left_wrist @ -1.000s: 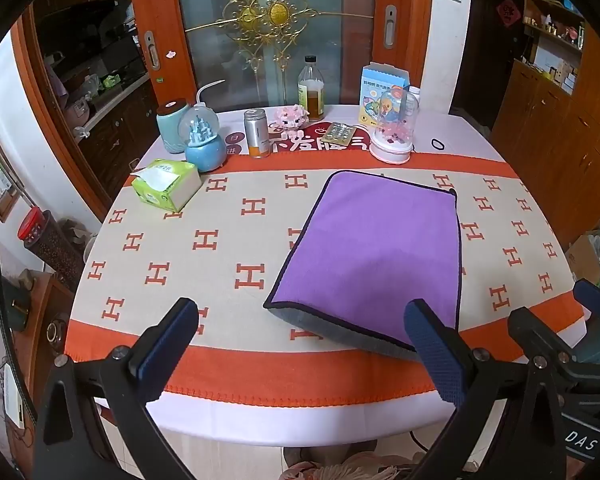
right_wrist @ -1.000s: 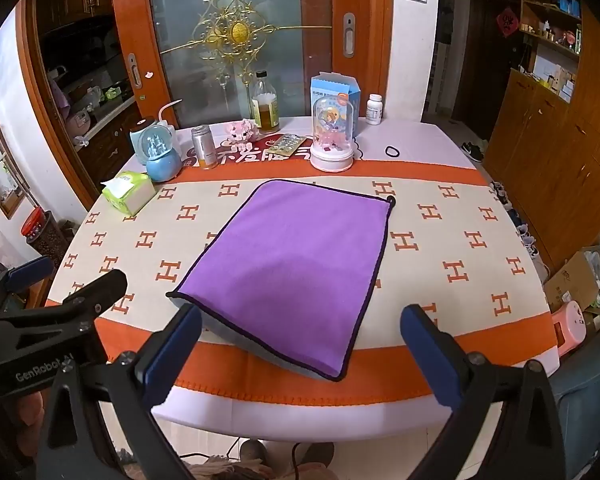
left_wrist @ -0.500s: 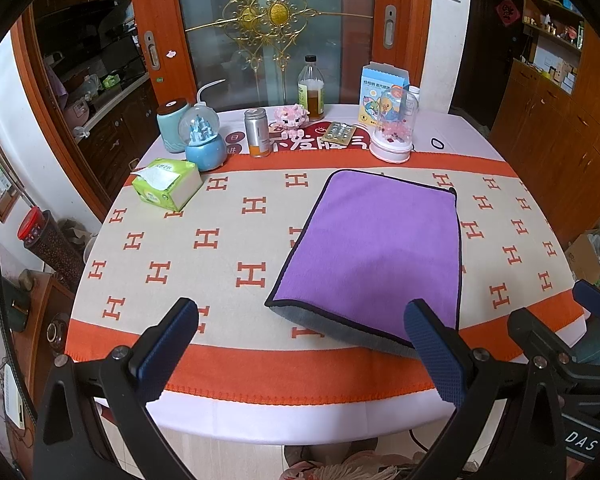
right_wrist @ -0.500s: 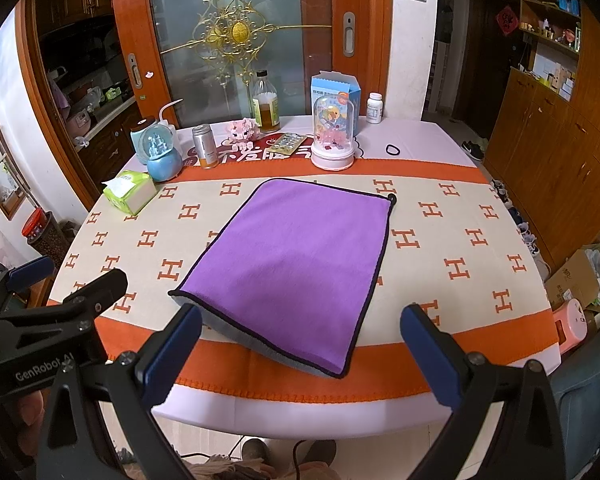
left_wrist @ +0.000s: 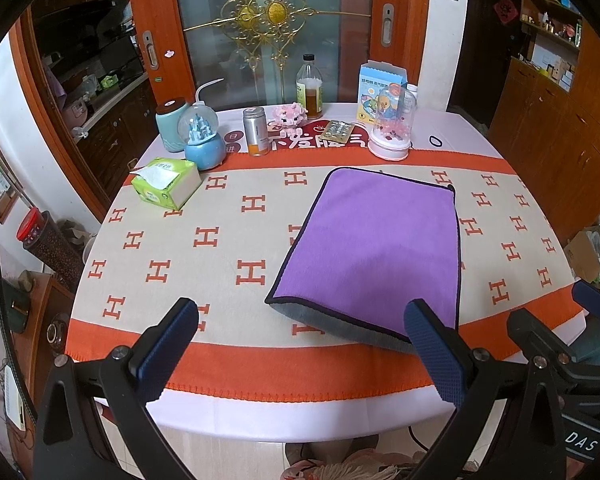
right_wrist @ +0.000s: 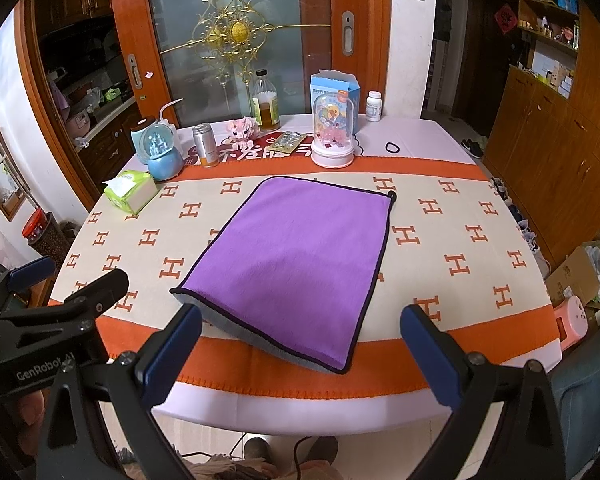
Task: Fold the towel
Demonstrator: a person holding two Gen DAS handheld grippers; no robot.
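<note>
The purple towel lay on the H-patterned tablecloth, already doubled by the look of it, its grey underside showing along the near edge. Taking the towel as the landmark, both tools hung short of that near edge, past the table's rim, touching nothing. The left gripper had its blue pads spread wide and empty, and the towel lay ahead of it and off toward its right finger, whose tip overlapped the near right corner in that view. The right gripper was just as wide apart and empty, and sat more squarely before the towel, the near edge lying between its two fingers. The towel's long axis ran away from the grippers toward the far clutter, skewed a little so that its near left corner lay further left than the far one. I judged the right hand slightly better placed for the near edge, the left for that near left corner. Beyond the towel stood a pink-based glass dome; to its far left, a green tissue pack.
</note>
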